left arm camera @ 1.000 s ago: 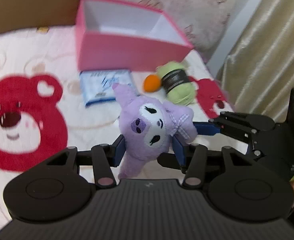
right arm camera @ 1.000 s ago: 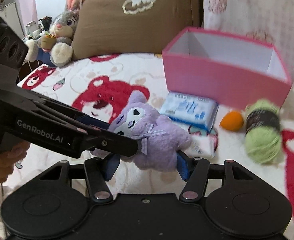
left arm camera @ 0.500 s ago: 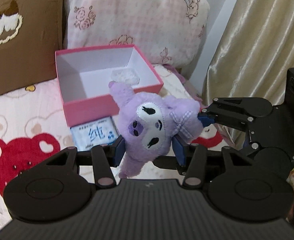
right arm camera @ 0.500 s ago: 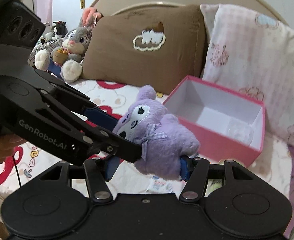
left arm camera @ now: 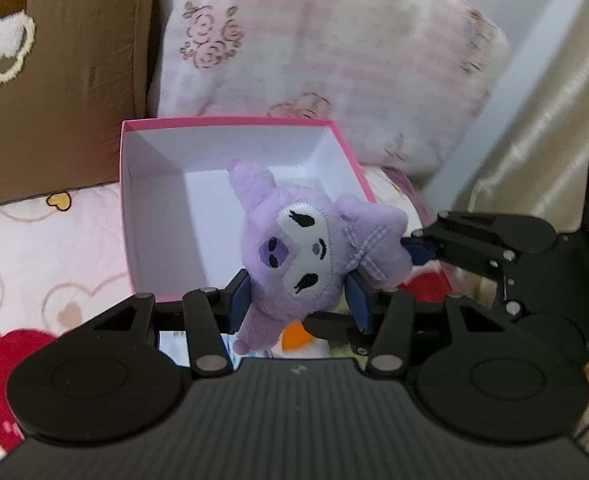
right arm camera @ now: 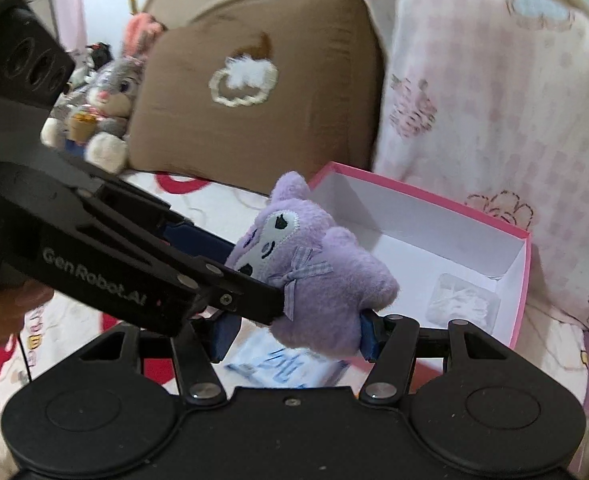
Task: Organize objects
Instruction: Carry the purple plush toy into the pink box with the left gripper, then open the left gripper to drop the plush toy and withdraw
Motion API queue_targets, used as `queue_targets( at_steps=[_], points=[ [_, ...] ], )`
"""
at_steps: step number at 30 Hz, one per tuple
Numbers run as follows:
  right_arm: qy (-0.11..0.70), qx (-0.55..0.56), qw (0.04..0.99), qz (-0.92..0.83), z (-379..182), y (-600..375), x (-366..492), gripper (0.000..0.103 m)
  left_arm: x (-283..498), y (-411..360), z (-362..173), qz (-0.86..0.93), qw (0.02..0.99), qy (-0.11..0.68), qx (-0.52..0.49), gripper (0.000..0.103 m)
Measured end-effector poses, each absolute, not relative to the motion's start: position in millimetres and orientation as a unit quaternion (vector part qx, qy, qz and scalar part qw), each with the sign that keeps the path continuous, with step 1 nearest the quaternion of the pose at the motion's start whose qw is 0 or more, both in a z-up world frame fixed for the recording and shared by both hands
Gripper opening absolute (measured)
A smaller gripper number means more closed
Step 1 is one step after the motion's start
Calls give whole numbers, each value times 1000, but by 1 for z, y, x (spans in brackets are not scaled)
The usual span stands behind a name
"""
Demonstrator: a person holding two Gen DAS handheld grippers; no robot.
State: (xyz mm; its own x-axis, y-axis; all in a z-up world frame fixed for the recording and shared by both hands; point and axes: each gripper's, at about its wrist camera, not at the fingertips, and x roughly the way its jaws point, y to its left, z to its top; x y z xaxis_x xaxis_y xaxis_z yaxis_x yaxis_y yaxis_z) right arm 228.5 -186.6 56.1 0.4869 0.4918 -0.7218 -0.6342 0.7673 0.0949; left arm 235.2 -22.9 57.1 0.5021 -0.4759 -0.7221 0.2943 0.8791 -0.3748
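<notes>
Left gripper (left arm camera: 300, 300): I'm clamping the purple plush (left arm camera: 310, 256) by its lower body.
Right gripper (right arm camera: 294, 330): I'm squeezing that plush too — from its other side.
Pink box (left arm camera: 230, 124): sitting open just ahead — below the plush.

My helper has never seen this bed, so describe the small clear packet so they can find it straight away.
Against the pink checked pillow stands an open pink box with white walls. The clear packet lies on its floor and, as far as shows, is the only thing in it; the blue tissue pack lies outside on the blanket.
</notes>
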Motion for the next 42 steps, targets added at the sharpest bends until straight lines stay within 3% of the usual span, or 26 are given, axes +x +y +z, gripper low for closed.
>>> queue_targets(
  at_steps=[18,28,36,39,42],
  points=[
    [459,-73,837,287,-43,-172,352,63,358,-26,-45,-134,826,519,-174,47],
    [487,-95,821,283,-70,-151,377,55,380,-22,-68,-107,818,537,-177,44],
    [504,-29,829,241,-75,-159,386,51,388,-29,-69,-100,827,525,-176,44],
    [499,-52,834,229,-72,-156,381,52,387,-31,-70,-97,831,521,-169,43],
    [479,-91,845,219,-62,-158,365,69,381,-33,-63,-97,843,508,-148,43]
  ],
)
